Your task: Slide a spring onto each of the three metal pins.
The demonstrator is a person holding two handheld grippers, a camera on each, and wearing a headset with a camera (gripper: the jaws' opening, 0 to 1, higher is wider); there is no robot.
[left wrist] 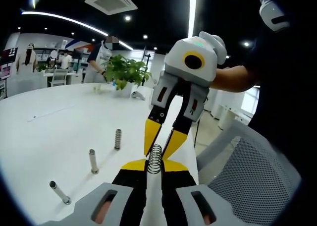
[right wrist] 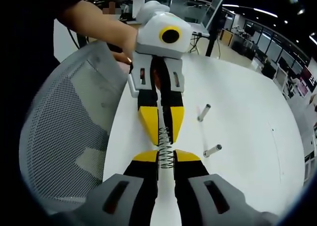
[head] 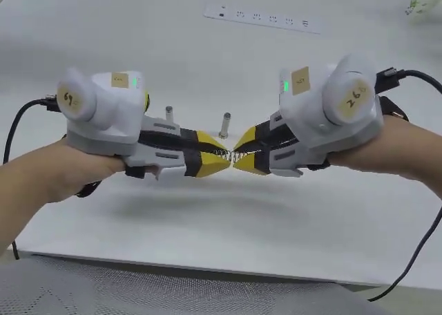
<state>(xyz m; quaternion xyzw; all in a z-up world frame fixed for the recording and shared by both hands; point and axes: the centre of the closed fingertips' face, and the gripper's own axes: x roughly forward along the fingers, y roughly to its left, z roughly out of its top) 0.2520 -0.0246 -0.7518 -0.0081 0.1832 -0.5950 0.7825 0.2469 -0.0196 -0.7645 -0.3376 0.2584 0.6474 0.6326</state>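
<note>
1. Two hand-held tools meet tip to tip above a white bench [head: 228, 218], each held by a bare forearm. A power strip [head: 262, 18] lies far back on the bench.
2. The left claw [left wrist: 154, 166] is pressed together on one end of a small steel spring [right wrist: 165, 145]. The right claw [right wrist: 166, 160] pinches the other end. The spring hangs in the air between them, along the line of both tools and clear of the bench.
3. In the left gripper view, three metal pins stand in a row on the bench beyond the tips. The far pin [left wrist: 118, 139] looks ribbed, as if a coil already sits on it. The middle pin [left wrist: 93, 161] and the near pin [left wrist: 59, 192] look bare.
4. The step in hand is probably passing or re-gripping the spring before it goes onto a bare pin. About a third of the task seems done.
5. To do this well, only one claw should let go, with the other holding firm, or the spring may jump away.
6. The holding claw should pinch the coil from the sides near one end. That leaves the open bore at the other end free.
7. Next, bring the spring upright over a bare pin, line the bore up with the pin's top, and lower it gently. A tilted coil is likely to catch on the pin's edge.
</note>
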